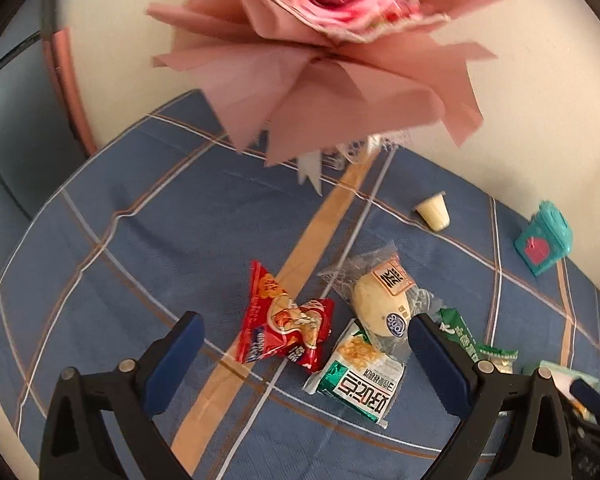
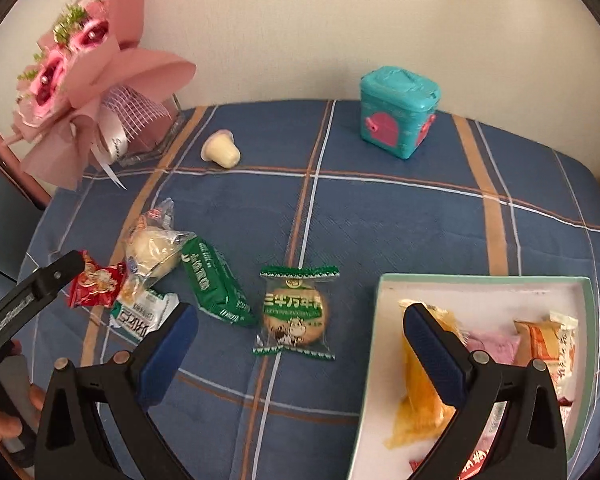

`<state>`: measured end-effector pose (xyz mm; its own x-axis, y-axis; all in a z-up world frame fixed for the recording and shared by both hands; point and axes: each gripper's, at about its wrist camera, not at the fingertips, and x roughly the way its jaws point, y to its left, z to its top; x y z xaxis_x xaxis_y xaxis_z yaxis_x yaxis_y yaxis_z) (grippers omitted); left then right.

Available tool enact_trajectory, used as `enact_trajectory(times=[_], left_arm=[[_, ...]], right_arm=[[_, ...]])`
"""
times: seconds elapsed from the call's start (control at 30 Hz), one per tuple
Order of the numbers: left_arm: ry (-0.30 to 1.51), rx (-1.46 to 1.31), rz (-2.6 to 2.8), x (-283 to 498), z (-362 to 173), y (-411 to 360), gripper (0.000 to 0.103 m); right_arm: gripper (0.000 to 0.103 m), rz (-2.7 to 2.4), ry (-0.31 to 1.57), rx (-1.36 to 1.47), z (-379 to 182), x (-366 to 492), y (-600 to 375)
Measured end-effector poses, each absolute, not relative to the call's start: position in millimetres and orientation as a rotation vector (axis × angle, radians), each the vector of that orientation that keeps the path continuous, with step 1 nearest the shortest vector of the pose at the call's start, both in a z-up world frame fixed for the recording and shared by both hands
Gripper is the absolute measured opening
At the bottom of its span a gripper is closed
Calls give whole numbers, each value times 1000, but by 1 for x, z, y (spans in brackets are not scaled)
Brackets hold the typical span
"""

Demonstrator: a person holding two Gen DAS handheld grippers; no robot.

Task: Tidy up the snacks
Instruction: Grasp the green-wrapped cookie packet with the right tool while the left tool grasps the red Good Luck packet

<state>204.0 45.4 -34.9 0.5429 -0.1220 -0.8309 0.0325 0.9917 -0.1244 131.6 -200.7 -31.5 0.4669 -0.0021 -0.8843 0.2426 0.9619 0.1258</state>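
Light, crinkly stuff throughout: thin film wrappers, slippery and easily crushed; best pinched across a flat body or by a crimped end seal, gently, especially the soft bun.

Left gripper spread wide, holding nothing. Between its jaws and just ahead: red packet toward the left jaw, white-and-green packet toward the right jaw, bun beyond that.

Right gripper likewise wide and empty. Round biscuit packet dead centre between its jaws, just ahead; green bar ahead-left; box of sorted snacks behind the right jaw. Jelly cup far ahead on the table.
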Motion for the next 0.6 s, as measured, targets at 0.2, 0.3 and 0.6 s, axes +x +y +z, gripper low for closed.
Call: enact_trajectory(times=[0.2,0.3,0.6], left_arm=[[1023,-81,-101,218,-53,41,93],[1040,-91,-78,224,-63,47,92],[1105,-161,-88,236,-92,55,67]], right_arm=[[83,-163,1153,233,-60,152,-203],[72,-161,1186,238,-75,160,-202],[55,-160,1237,196,-103,175,-196]])
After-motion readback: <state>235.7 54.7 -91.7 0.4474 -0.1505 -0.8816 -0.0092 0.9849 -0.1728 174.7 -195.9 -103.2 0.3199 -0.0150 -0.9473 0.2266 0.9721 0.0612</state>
